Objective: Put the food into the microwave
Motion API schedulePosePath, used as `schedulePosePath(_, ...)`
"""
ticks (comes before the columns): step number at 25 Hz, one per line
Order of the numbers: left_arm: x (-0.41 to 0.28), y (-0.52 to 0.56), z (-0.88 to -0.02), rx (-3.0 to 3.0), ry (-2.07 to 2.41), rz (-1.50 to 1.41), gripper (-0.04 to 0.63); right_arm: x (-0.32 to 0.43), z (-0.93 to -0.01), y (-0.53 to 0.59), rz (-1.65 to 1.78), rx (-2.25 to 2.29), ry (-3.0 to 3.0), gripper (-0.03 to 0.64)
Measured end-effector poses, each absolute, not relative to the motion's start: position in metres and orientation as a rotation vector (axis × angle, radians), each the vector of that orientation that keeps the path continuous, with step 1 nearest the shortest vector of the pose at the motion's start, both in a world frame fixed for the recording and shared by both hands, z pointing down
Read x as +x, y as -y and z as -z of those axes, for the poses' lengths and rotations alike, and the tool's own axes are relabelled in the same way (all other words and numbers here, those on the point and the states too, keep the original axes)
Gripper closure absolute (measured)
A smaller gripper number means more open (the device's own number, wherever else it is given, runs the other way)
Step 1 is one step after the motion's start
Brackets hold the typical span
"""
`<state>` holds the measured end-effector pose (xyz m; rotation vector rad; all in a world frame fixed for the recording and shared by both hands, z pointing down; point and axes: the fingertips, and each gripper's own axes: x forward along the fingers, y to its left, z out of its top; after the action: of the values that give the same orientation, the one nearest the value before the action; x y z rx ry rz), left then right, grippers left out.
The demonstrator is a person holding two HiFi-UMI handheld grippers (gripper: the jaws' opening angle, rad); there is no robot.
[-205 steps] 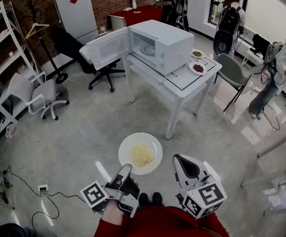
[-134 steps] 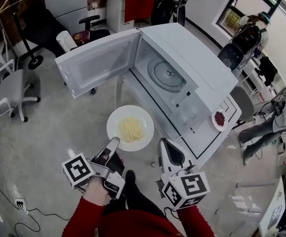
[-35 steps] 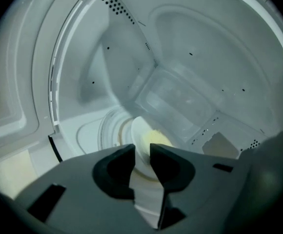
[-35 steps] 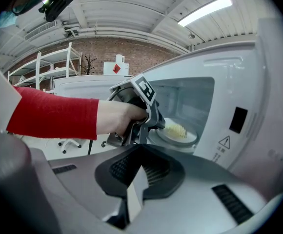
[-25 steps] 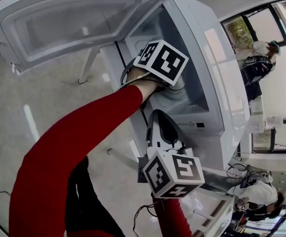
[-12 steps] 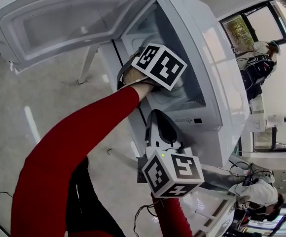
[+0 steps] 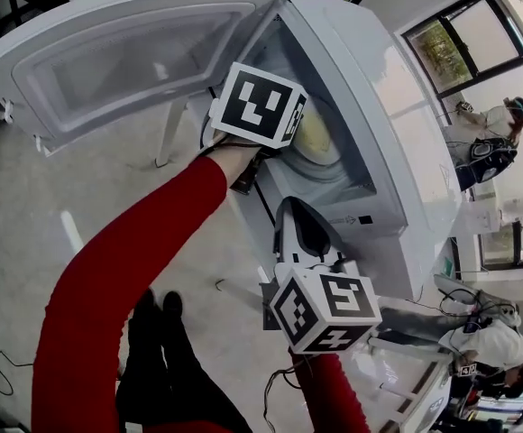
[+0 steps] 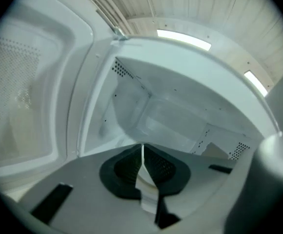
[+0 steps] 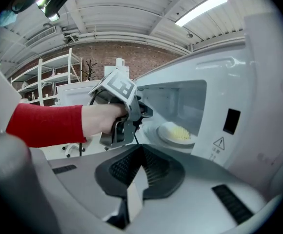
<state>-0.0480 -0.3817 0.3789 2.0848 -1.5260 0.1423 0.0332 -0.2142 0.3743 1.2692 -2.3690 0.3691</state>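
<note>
The plate of food (image 9: pixel 176 133) lay inside the microwave (image 7: pixel 379 115); the left gripper (image 8: pixel 142 150) jaws were closing, empty, the right gripper (image 9: pixel 141 152) jaws together, empty; next, probably, shutting the door (image 7: pixel 135 52)

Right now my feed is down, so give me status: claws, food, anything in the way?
Left claw closing, empty, in microwave doorway. Right claw shut, empty. Plate of food inside, door open. Only the left claw blocks the door.
</note>
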Motion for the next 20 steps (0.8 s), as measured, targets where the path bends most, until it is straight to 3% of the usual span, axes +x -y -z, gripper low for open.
schedulePosePath(10, -0.070, 0.307, -0.348, 2.132, 1.348, 0.162, 0.586, 0.008, -0.338, 0.204, -0.383, 1.242, 2.456, 0.603)
schedulePosePath(20, -0.062, 0.214, -0.322, 2.195, 1.295, 0.158, 0.586, 0.007, -0.307, 0.166, -0.437, 1.195, 2.549, 0.603)
